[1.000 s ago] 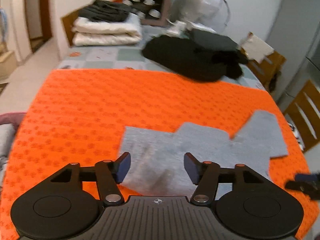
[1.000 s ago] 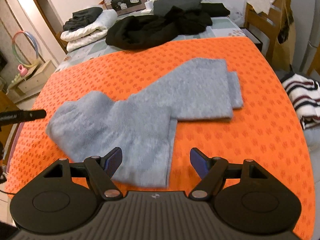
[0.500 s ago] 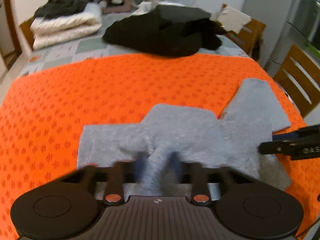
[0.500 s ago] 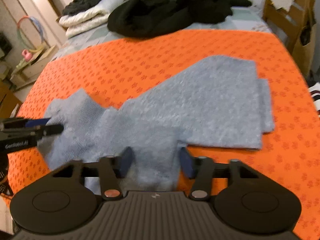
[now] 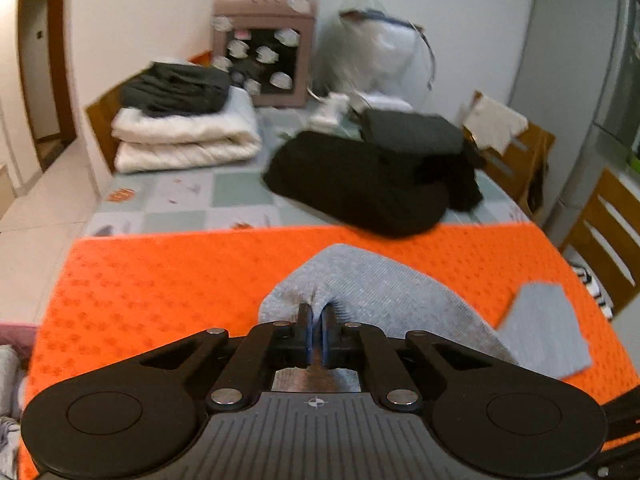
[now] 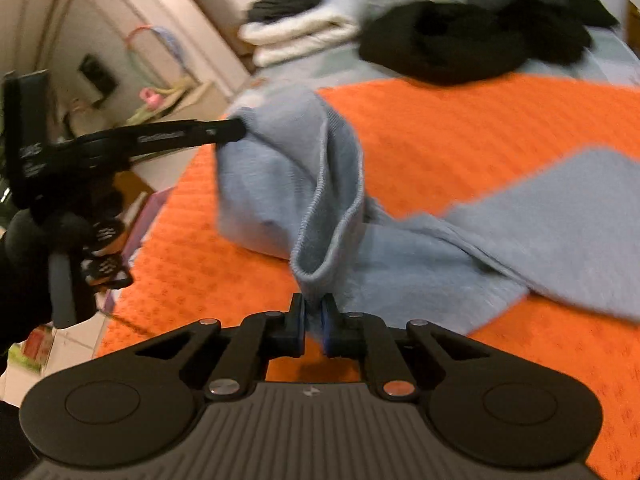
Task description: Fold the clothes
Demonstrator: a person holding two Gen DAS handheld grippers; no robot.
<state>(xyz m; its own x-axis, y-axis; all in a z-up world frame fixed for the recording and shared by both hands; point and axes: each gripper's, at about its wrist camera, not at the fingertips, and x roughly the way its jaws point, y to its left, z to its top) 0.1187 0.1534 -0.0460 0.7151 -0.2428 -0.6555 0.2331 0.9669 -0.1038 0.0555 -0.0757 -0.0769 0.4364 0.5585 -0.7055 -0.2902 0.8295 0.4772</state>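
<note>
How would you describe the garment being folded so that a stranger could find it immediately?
Look at the orange cloth covering the near end of the table. On it lies one pale grey-blue knitted garment, pinched by both tongs. The other clothes, black or white, sit beyond the orange cloth.

An orange patterned cloth [image 5: 168, 280] covers the near part of the desk; beyond it lies a pale checked tablecloth [image 5: 200, 196]. At the far left corner of the desk sits a folded white quilt [image 5: 184, 140] with a dark folded garment [image 5: 176, 90] on top. A black heap of clothing [image 5: 360, 184] lies at the far edge of the orange cloth, a dark grey folded piece [image 5: 412, 130] behind it. Against the far wall stand a pink-framed cabinet [image 5: 266, 60] and a white plastic bag [image 5: 376, 56]. Wooden chairs [image 5: 600, 236] line the right side.
</note>
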